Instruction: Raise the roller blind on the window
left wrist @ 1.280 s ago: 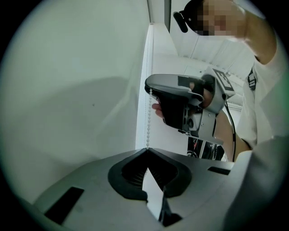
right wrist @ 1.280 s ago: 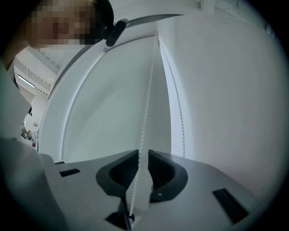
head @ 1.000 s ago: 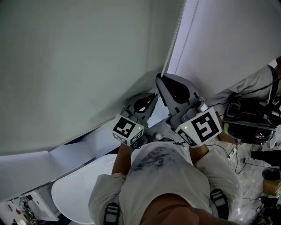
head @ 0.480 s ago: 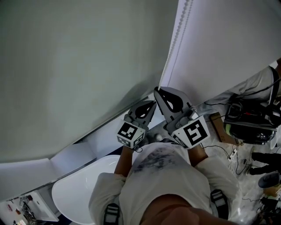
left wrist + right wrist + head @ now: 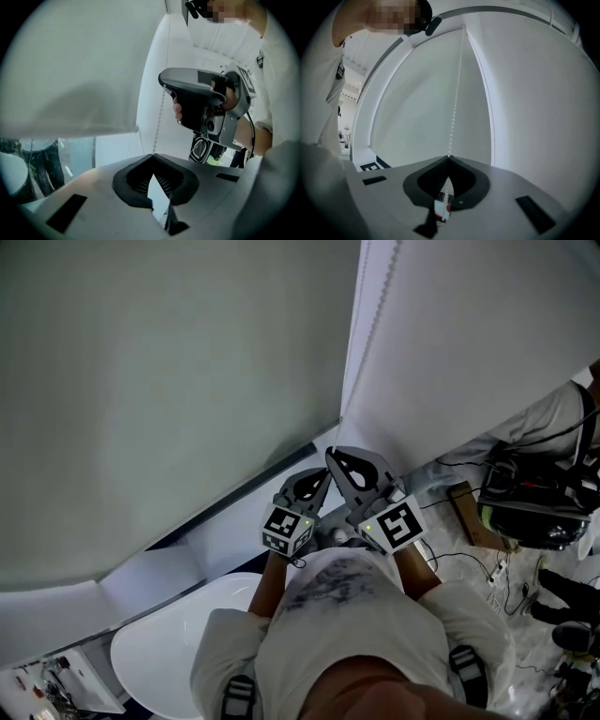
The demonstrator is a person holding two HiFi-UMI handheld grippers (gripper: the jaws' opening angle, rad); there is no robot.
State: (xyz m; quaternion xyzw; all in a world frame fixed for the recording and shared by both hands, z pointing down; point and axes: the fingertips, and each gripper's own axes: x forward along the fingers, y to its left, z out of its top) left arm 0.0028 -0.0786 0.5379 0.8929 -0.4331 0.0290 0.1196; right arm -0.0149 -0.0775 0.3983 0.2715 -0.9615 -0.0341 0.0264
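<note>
Your left gripper has its jaws pressed together on the bead chain, which comes out of the tips and runs taut upward. Your right gripper is clamped on the chain the same way, with the beads rising straight from its closed tips. In the left gripper view it sits higher on the chain, apparently on the same strand, though I can't be sure. Left of the chain hangs the roller blind. Its bottom rail, also left of the chain, leaves only a strip of the window bare beneath it, so I judge most of the lift is yet to come. Right of the chain is plain white wall.

Draw both grippers down along the line of the chain, not away from it, so the beads run cleanly and don't snag. Hold both clamps firm: the beads are small and smooth, and a slack grip would likely let them slip through the pads. When your hands run low, free only one gripper, regrip higher on the chain, then bring the other up. Watch the bottom rail: if it drops instead of climbing, you're on the wrong strand.
</note>
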